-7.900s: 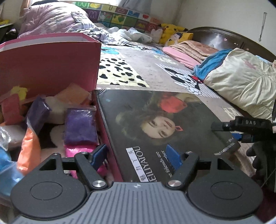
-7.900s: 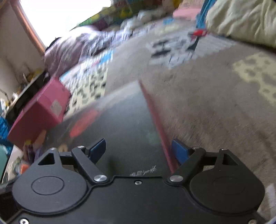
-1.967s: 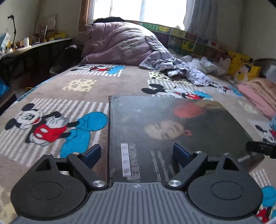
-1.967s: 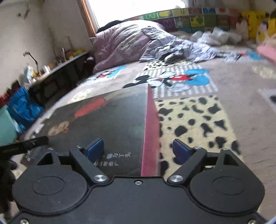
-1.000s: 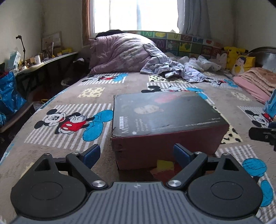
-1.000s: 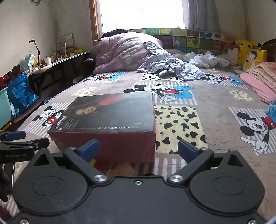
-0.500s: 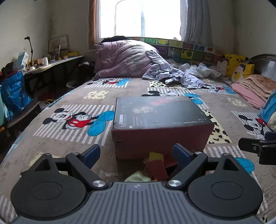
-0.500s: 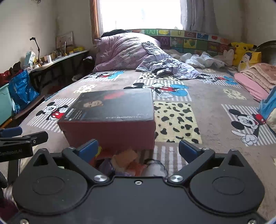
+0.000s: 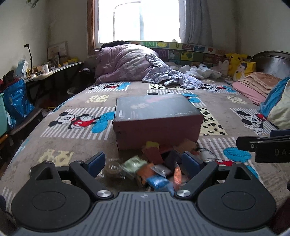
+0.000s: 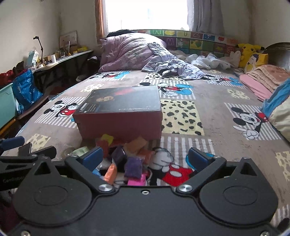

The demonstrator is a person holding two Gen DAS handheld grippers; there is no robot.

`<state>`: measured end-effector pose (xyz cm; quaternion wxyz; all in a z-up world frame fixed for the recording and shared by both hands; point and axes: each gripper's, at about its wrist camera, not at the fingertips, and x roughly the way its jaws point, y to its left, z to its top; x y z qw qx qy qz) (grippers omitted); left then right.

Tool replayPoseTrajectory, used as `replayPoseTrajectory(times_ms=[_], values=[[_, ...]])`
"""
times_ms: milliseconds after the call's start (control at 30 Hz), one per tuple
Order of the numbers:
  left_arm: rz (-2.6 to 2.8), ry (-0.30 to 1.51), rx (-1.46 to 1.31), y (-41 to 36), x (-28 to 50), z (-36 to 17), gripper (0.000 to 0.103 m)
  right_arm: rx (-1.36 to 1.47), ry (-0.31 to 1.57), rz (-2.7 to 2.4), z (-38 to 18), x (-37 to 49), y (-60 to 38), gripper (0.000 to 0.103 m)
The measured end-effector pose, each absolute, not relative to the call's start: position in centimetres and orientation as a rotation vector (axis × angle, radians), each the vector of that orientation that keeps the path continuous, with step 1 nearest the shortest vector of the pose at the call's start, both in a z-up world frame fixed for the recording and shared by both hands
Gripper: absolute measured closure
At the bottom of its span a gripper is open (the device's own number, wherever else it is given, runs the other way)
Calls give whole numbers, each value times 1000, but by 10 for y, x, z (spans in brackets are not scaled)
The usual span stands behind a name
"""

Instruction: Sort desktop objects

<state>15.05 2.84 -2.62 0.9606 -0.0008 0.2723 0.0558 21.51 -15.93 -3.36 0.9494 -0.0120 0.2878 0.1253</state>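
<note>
Both claws wide open over the spill on the bed.

We see the left claw (image 9: 143, 164) and right claw (image 10: 145, 158) spread, holding nothing; the box (image 9: 155, 118) sits upside down on the bed (image 9: 72, 145), and the pile of small coloured packets (image 10: 126, 159) lies against its near side, between our fingers.

Home bedroom: bed (image 9: 76, 101) under a cartoon-mouse blanket, rumpled quilt (image 9: 125, 63), plush toys (image 9: 235, 62), curtained window (image 9: 137, 20), cluttered side counter (image 9: 59, 68).

Both wrist views look low across the bed (image 9: 54, 109) toward the window (image 10: 145, 14), sharing the box (image 9: 155, 118).
</note>
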Motion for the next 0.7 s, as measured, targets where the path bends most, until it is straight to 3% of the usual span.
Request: replayPoseTrajectory(times_ms=[700], values=[[97,505,3,9,87,-20,11,-38,576,277,-32,144,-163,1]])
